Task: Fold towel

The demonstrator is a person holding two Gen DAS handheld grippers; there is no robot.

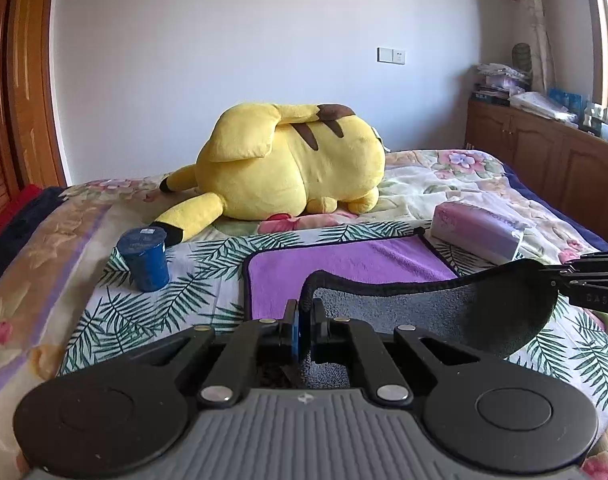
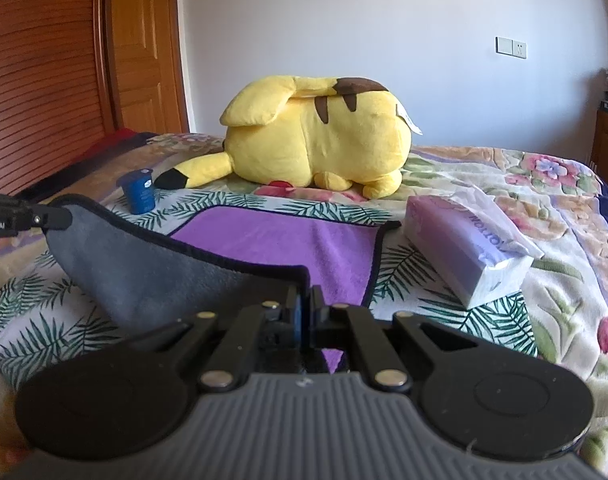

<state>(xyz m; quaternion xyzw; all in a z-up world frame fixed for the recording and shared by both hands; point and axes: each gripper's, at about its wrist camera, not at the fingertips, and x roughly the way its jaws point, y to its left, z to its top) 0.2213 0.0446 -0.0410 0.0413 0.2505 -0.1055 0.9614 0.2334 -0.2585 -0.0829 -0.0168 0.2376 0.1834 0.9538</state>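
A towel, purple on top and grey underneath with a black hem, lies on the bed (image 1: 344, 264) (image 2: 288, 240). Its near edge is lifted, so the grey underside (image 1: 424, 304) (image 2: 152, 276) faces me. My left gripper (image 1: 304, 312) is shut on the near left corner of the towel. My right gripper (image 2: 306, 300) is shut on the near right corner. Each gripper shows in the other's view: the right one at the right edge (image 1: 584, 276), the left one at the left edge (image 2: 32, 216). The lifted hem sags between them.
A large yellow plush toy (image 1: 296, 164) (image 2: 316, 140) lies behind the towel. A blue cup (image 1: 144, 258) (image 2: 139, 192) stands to the left. A purple tissue pack (image 1: 480, 232) (image 2: 464, 248) lies to the right. A wooden cabinet (image 1: 544, 152) stands beyond the bed's right side.
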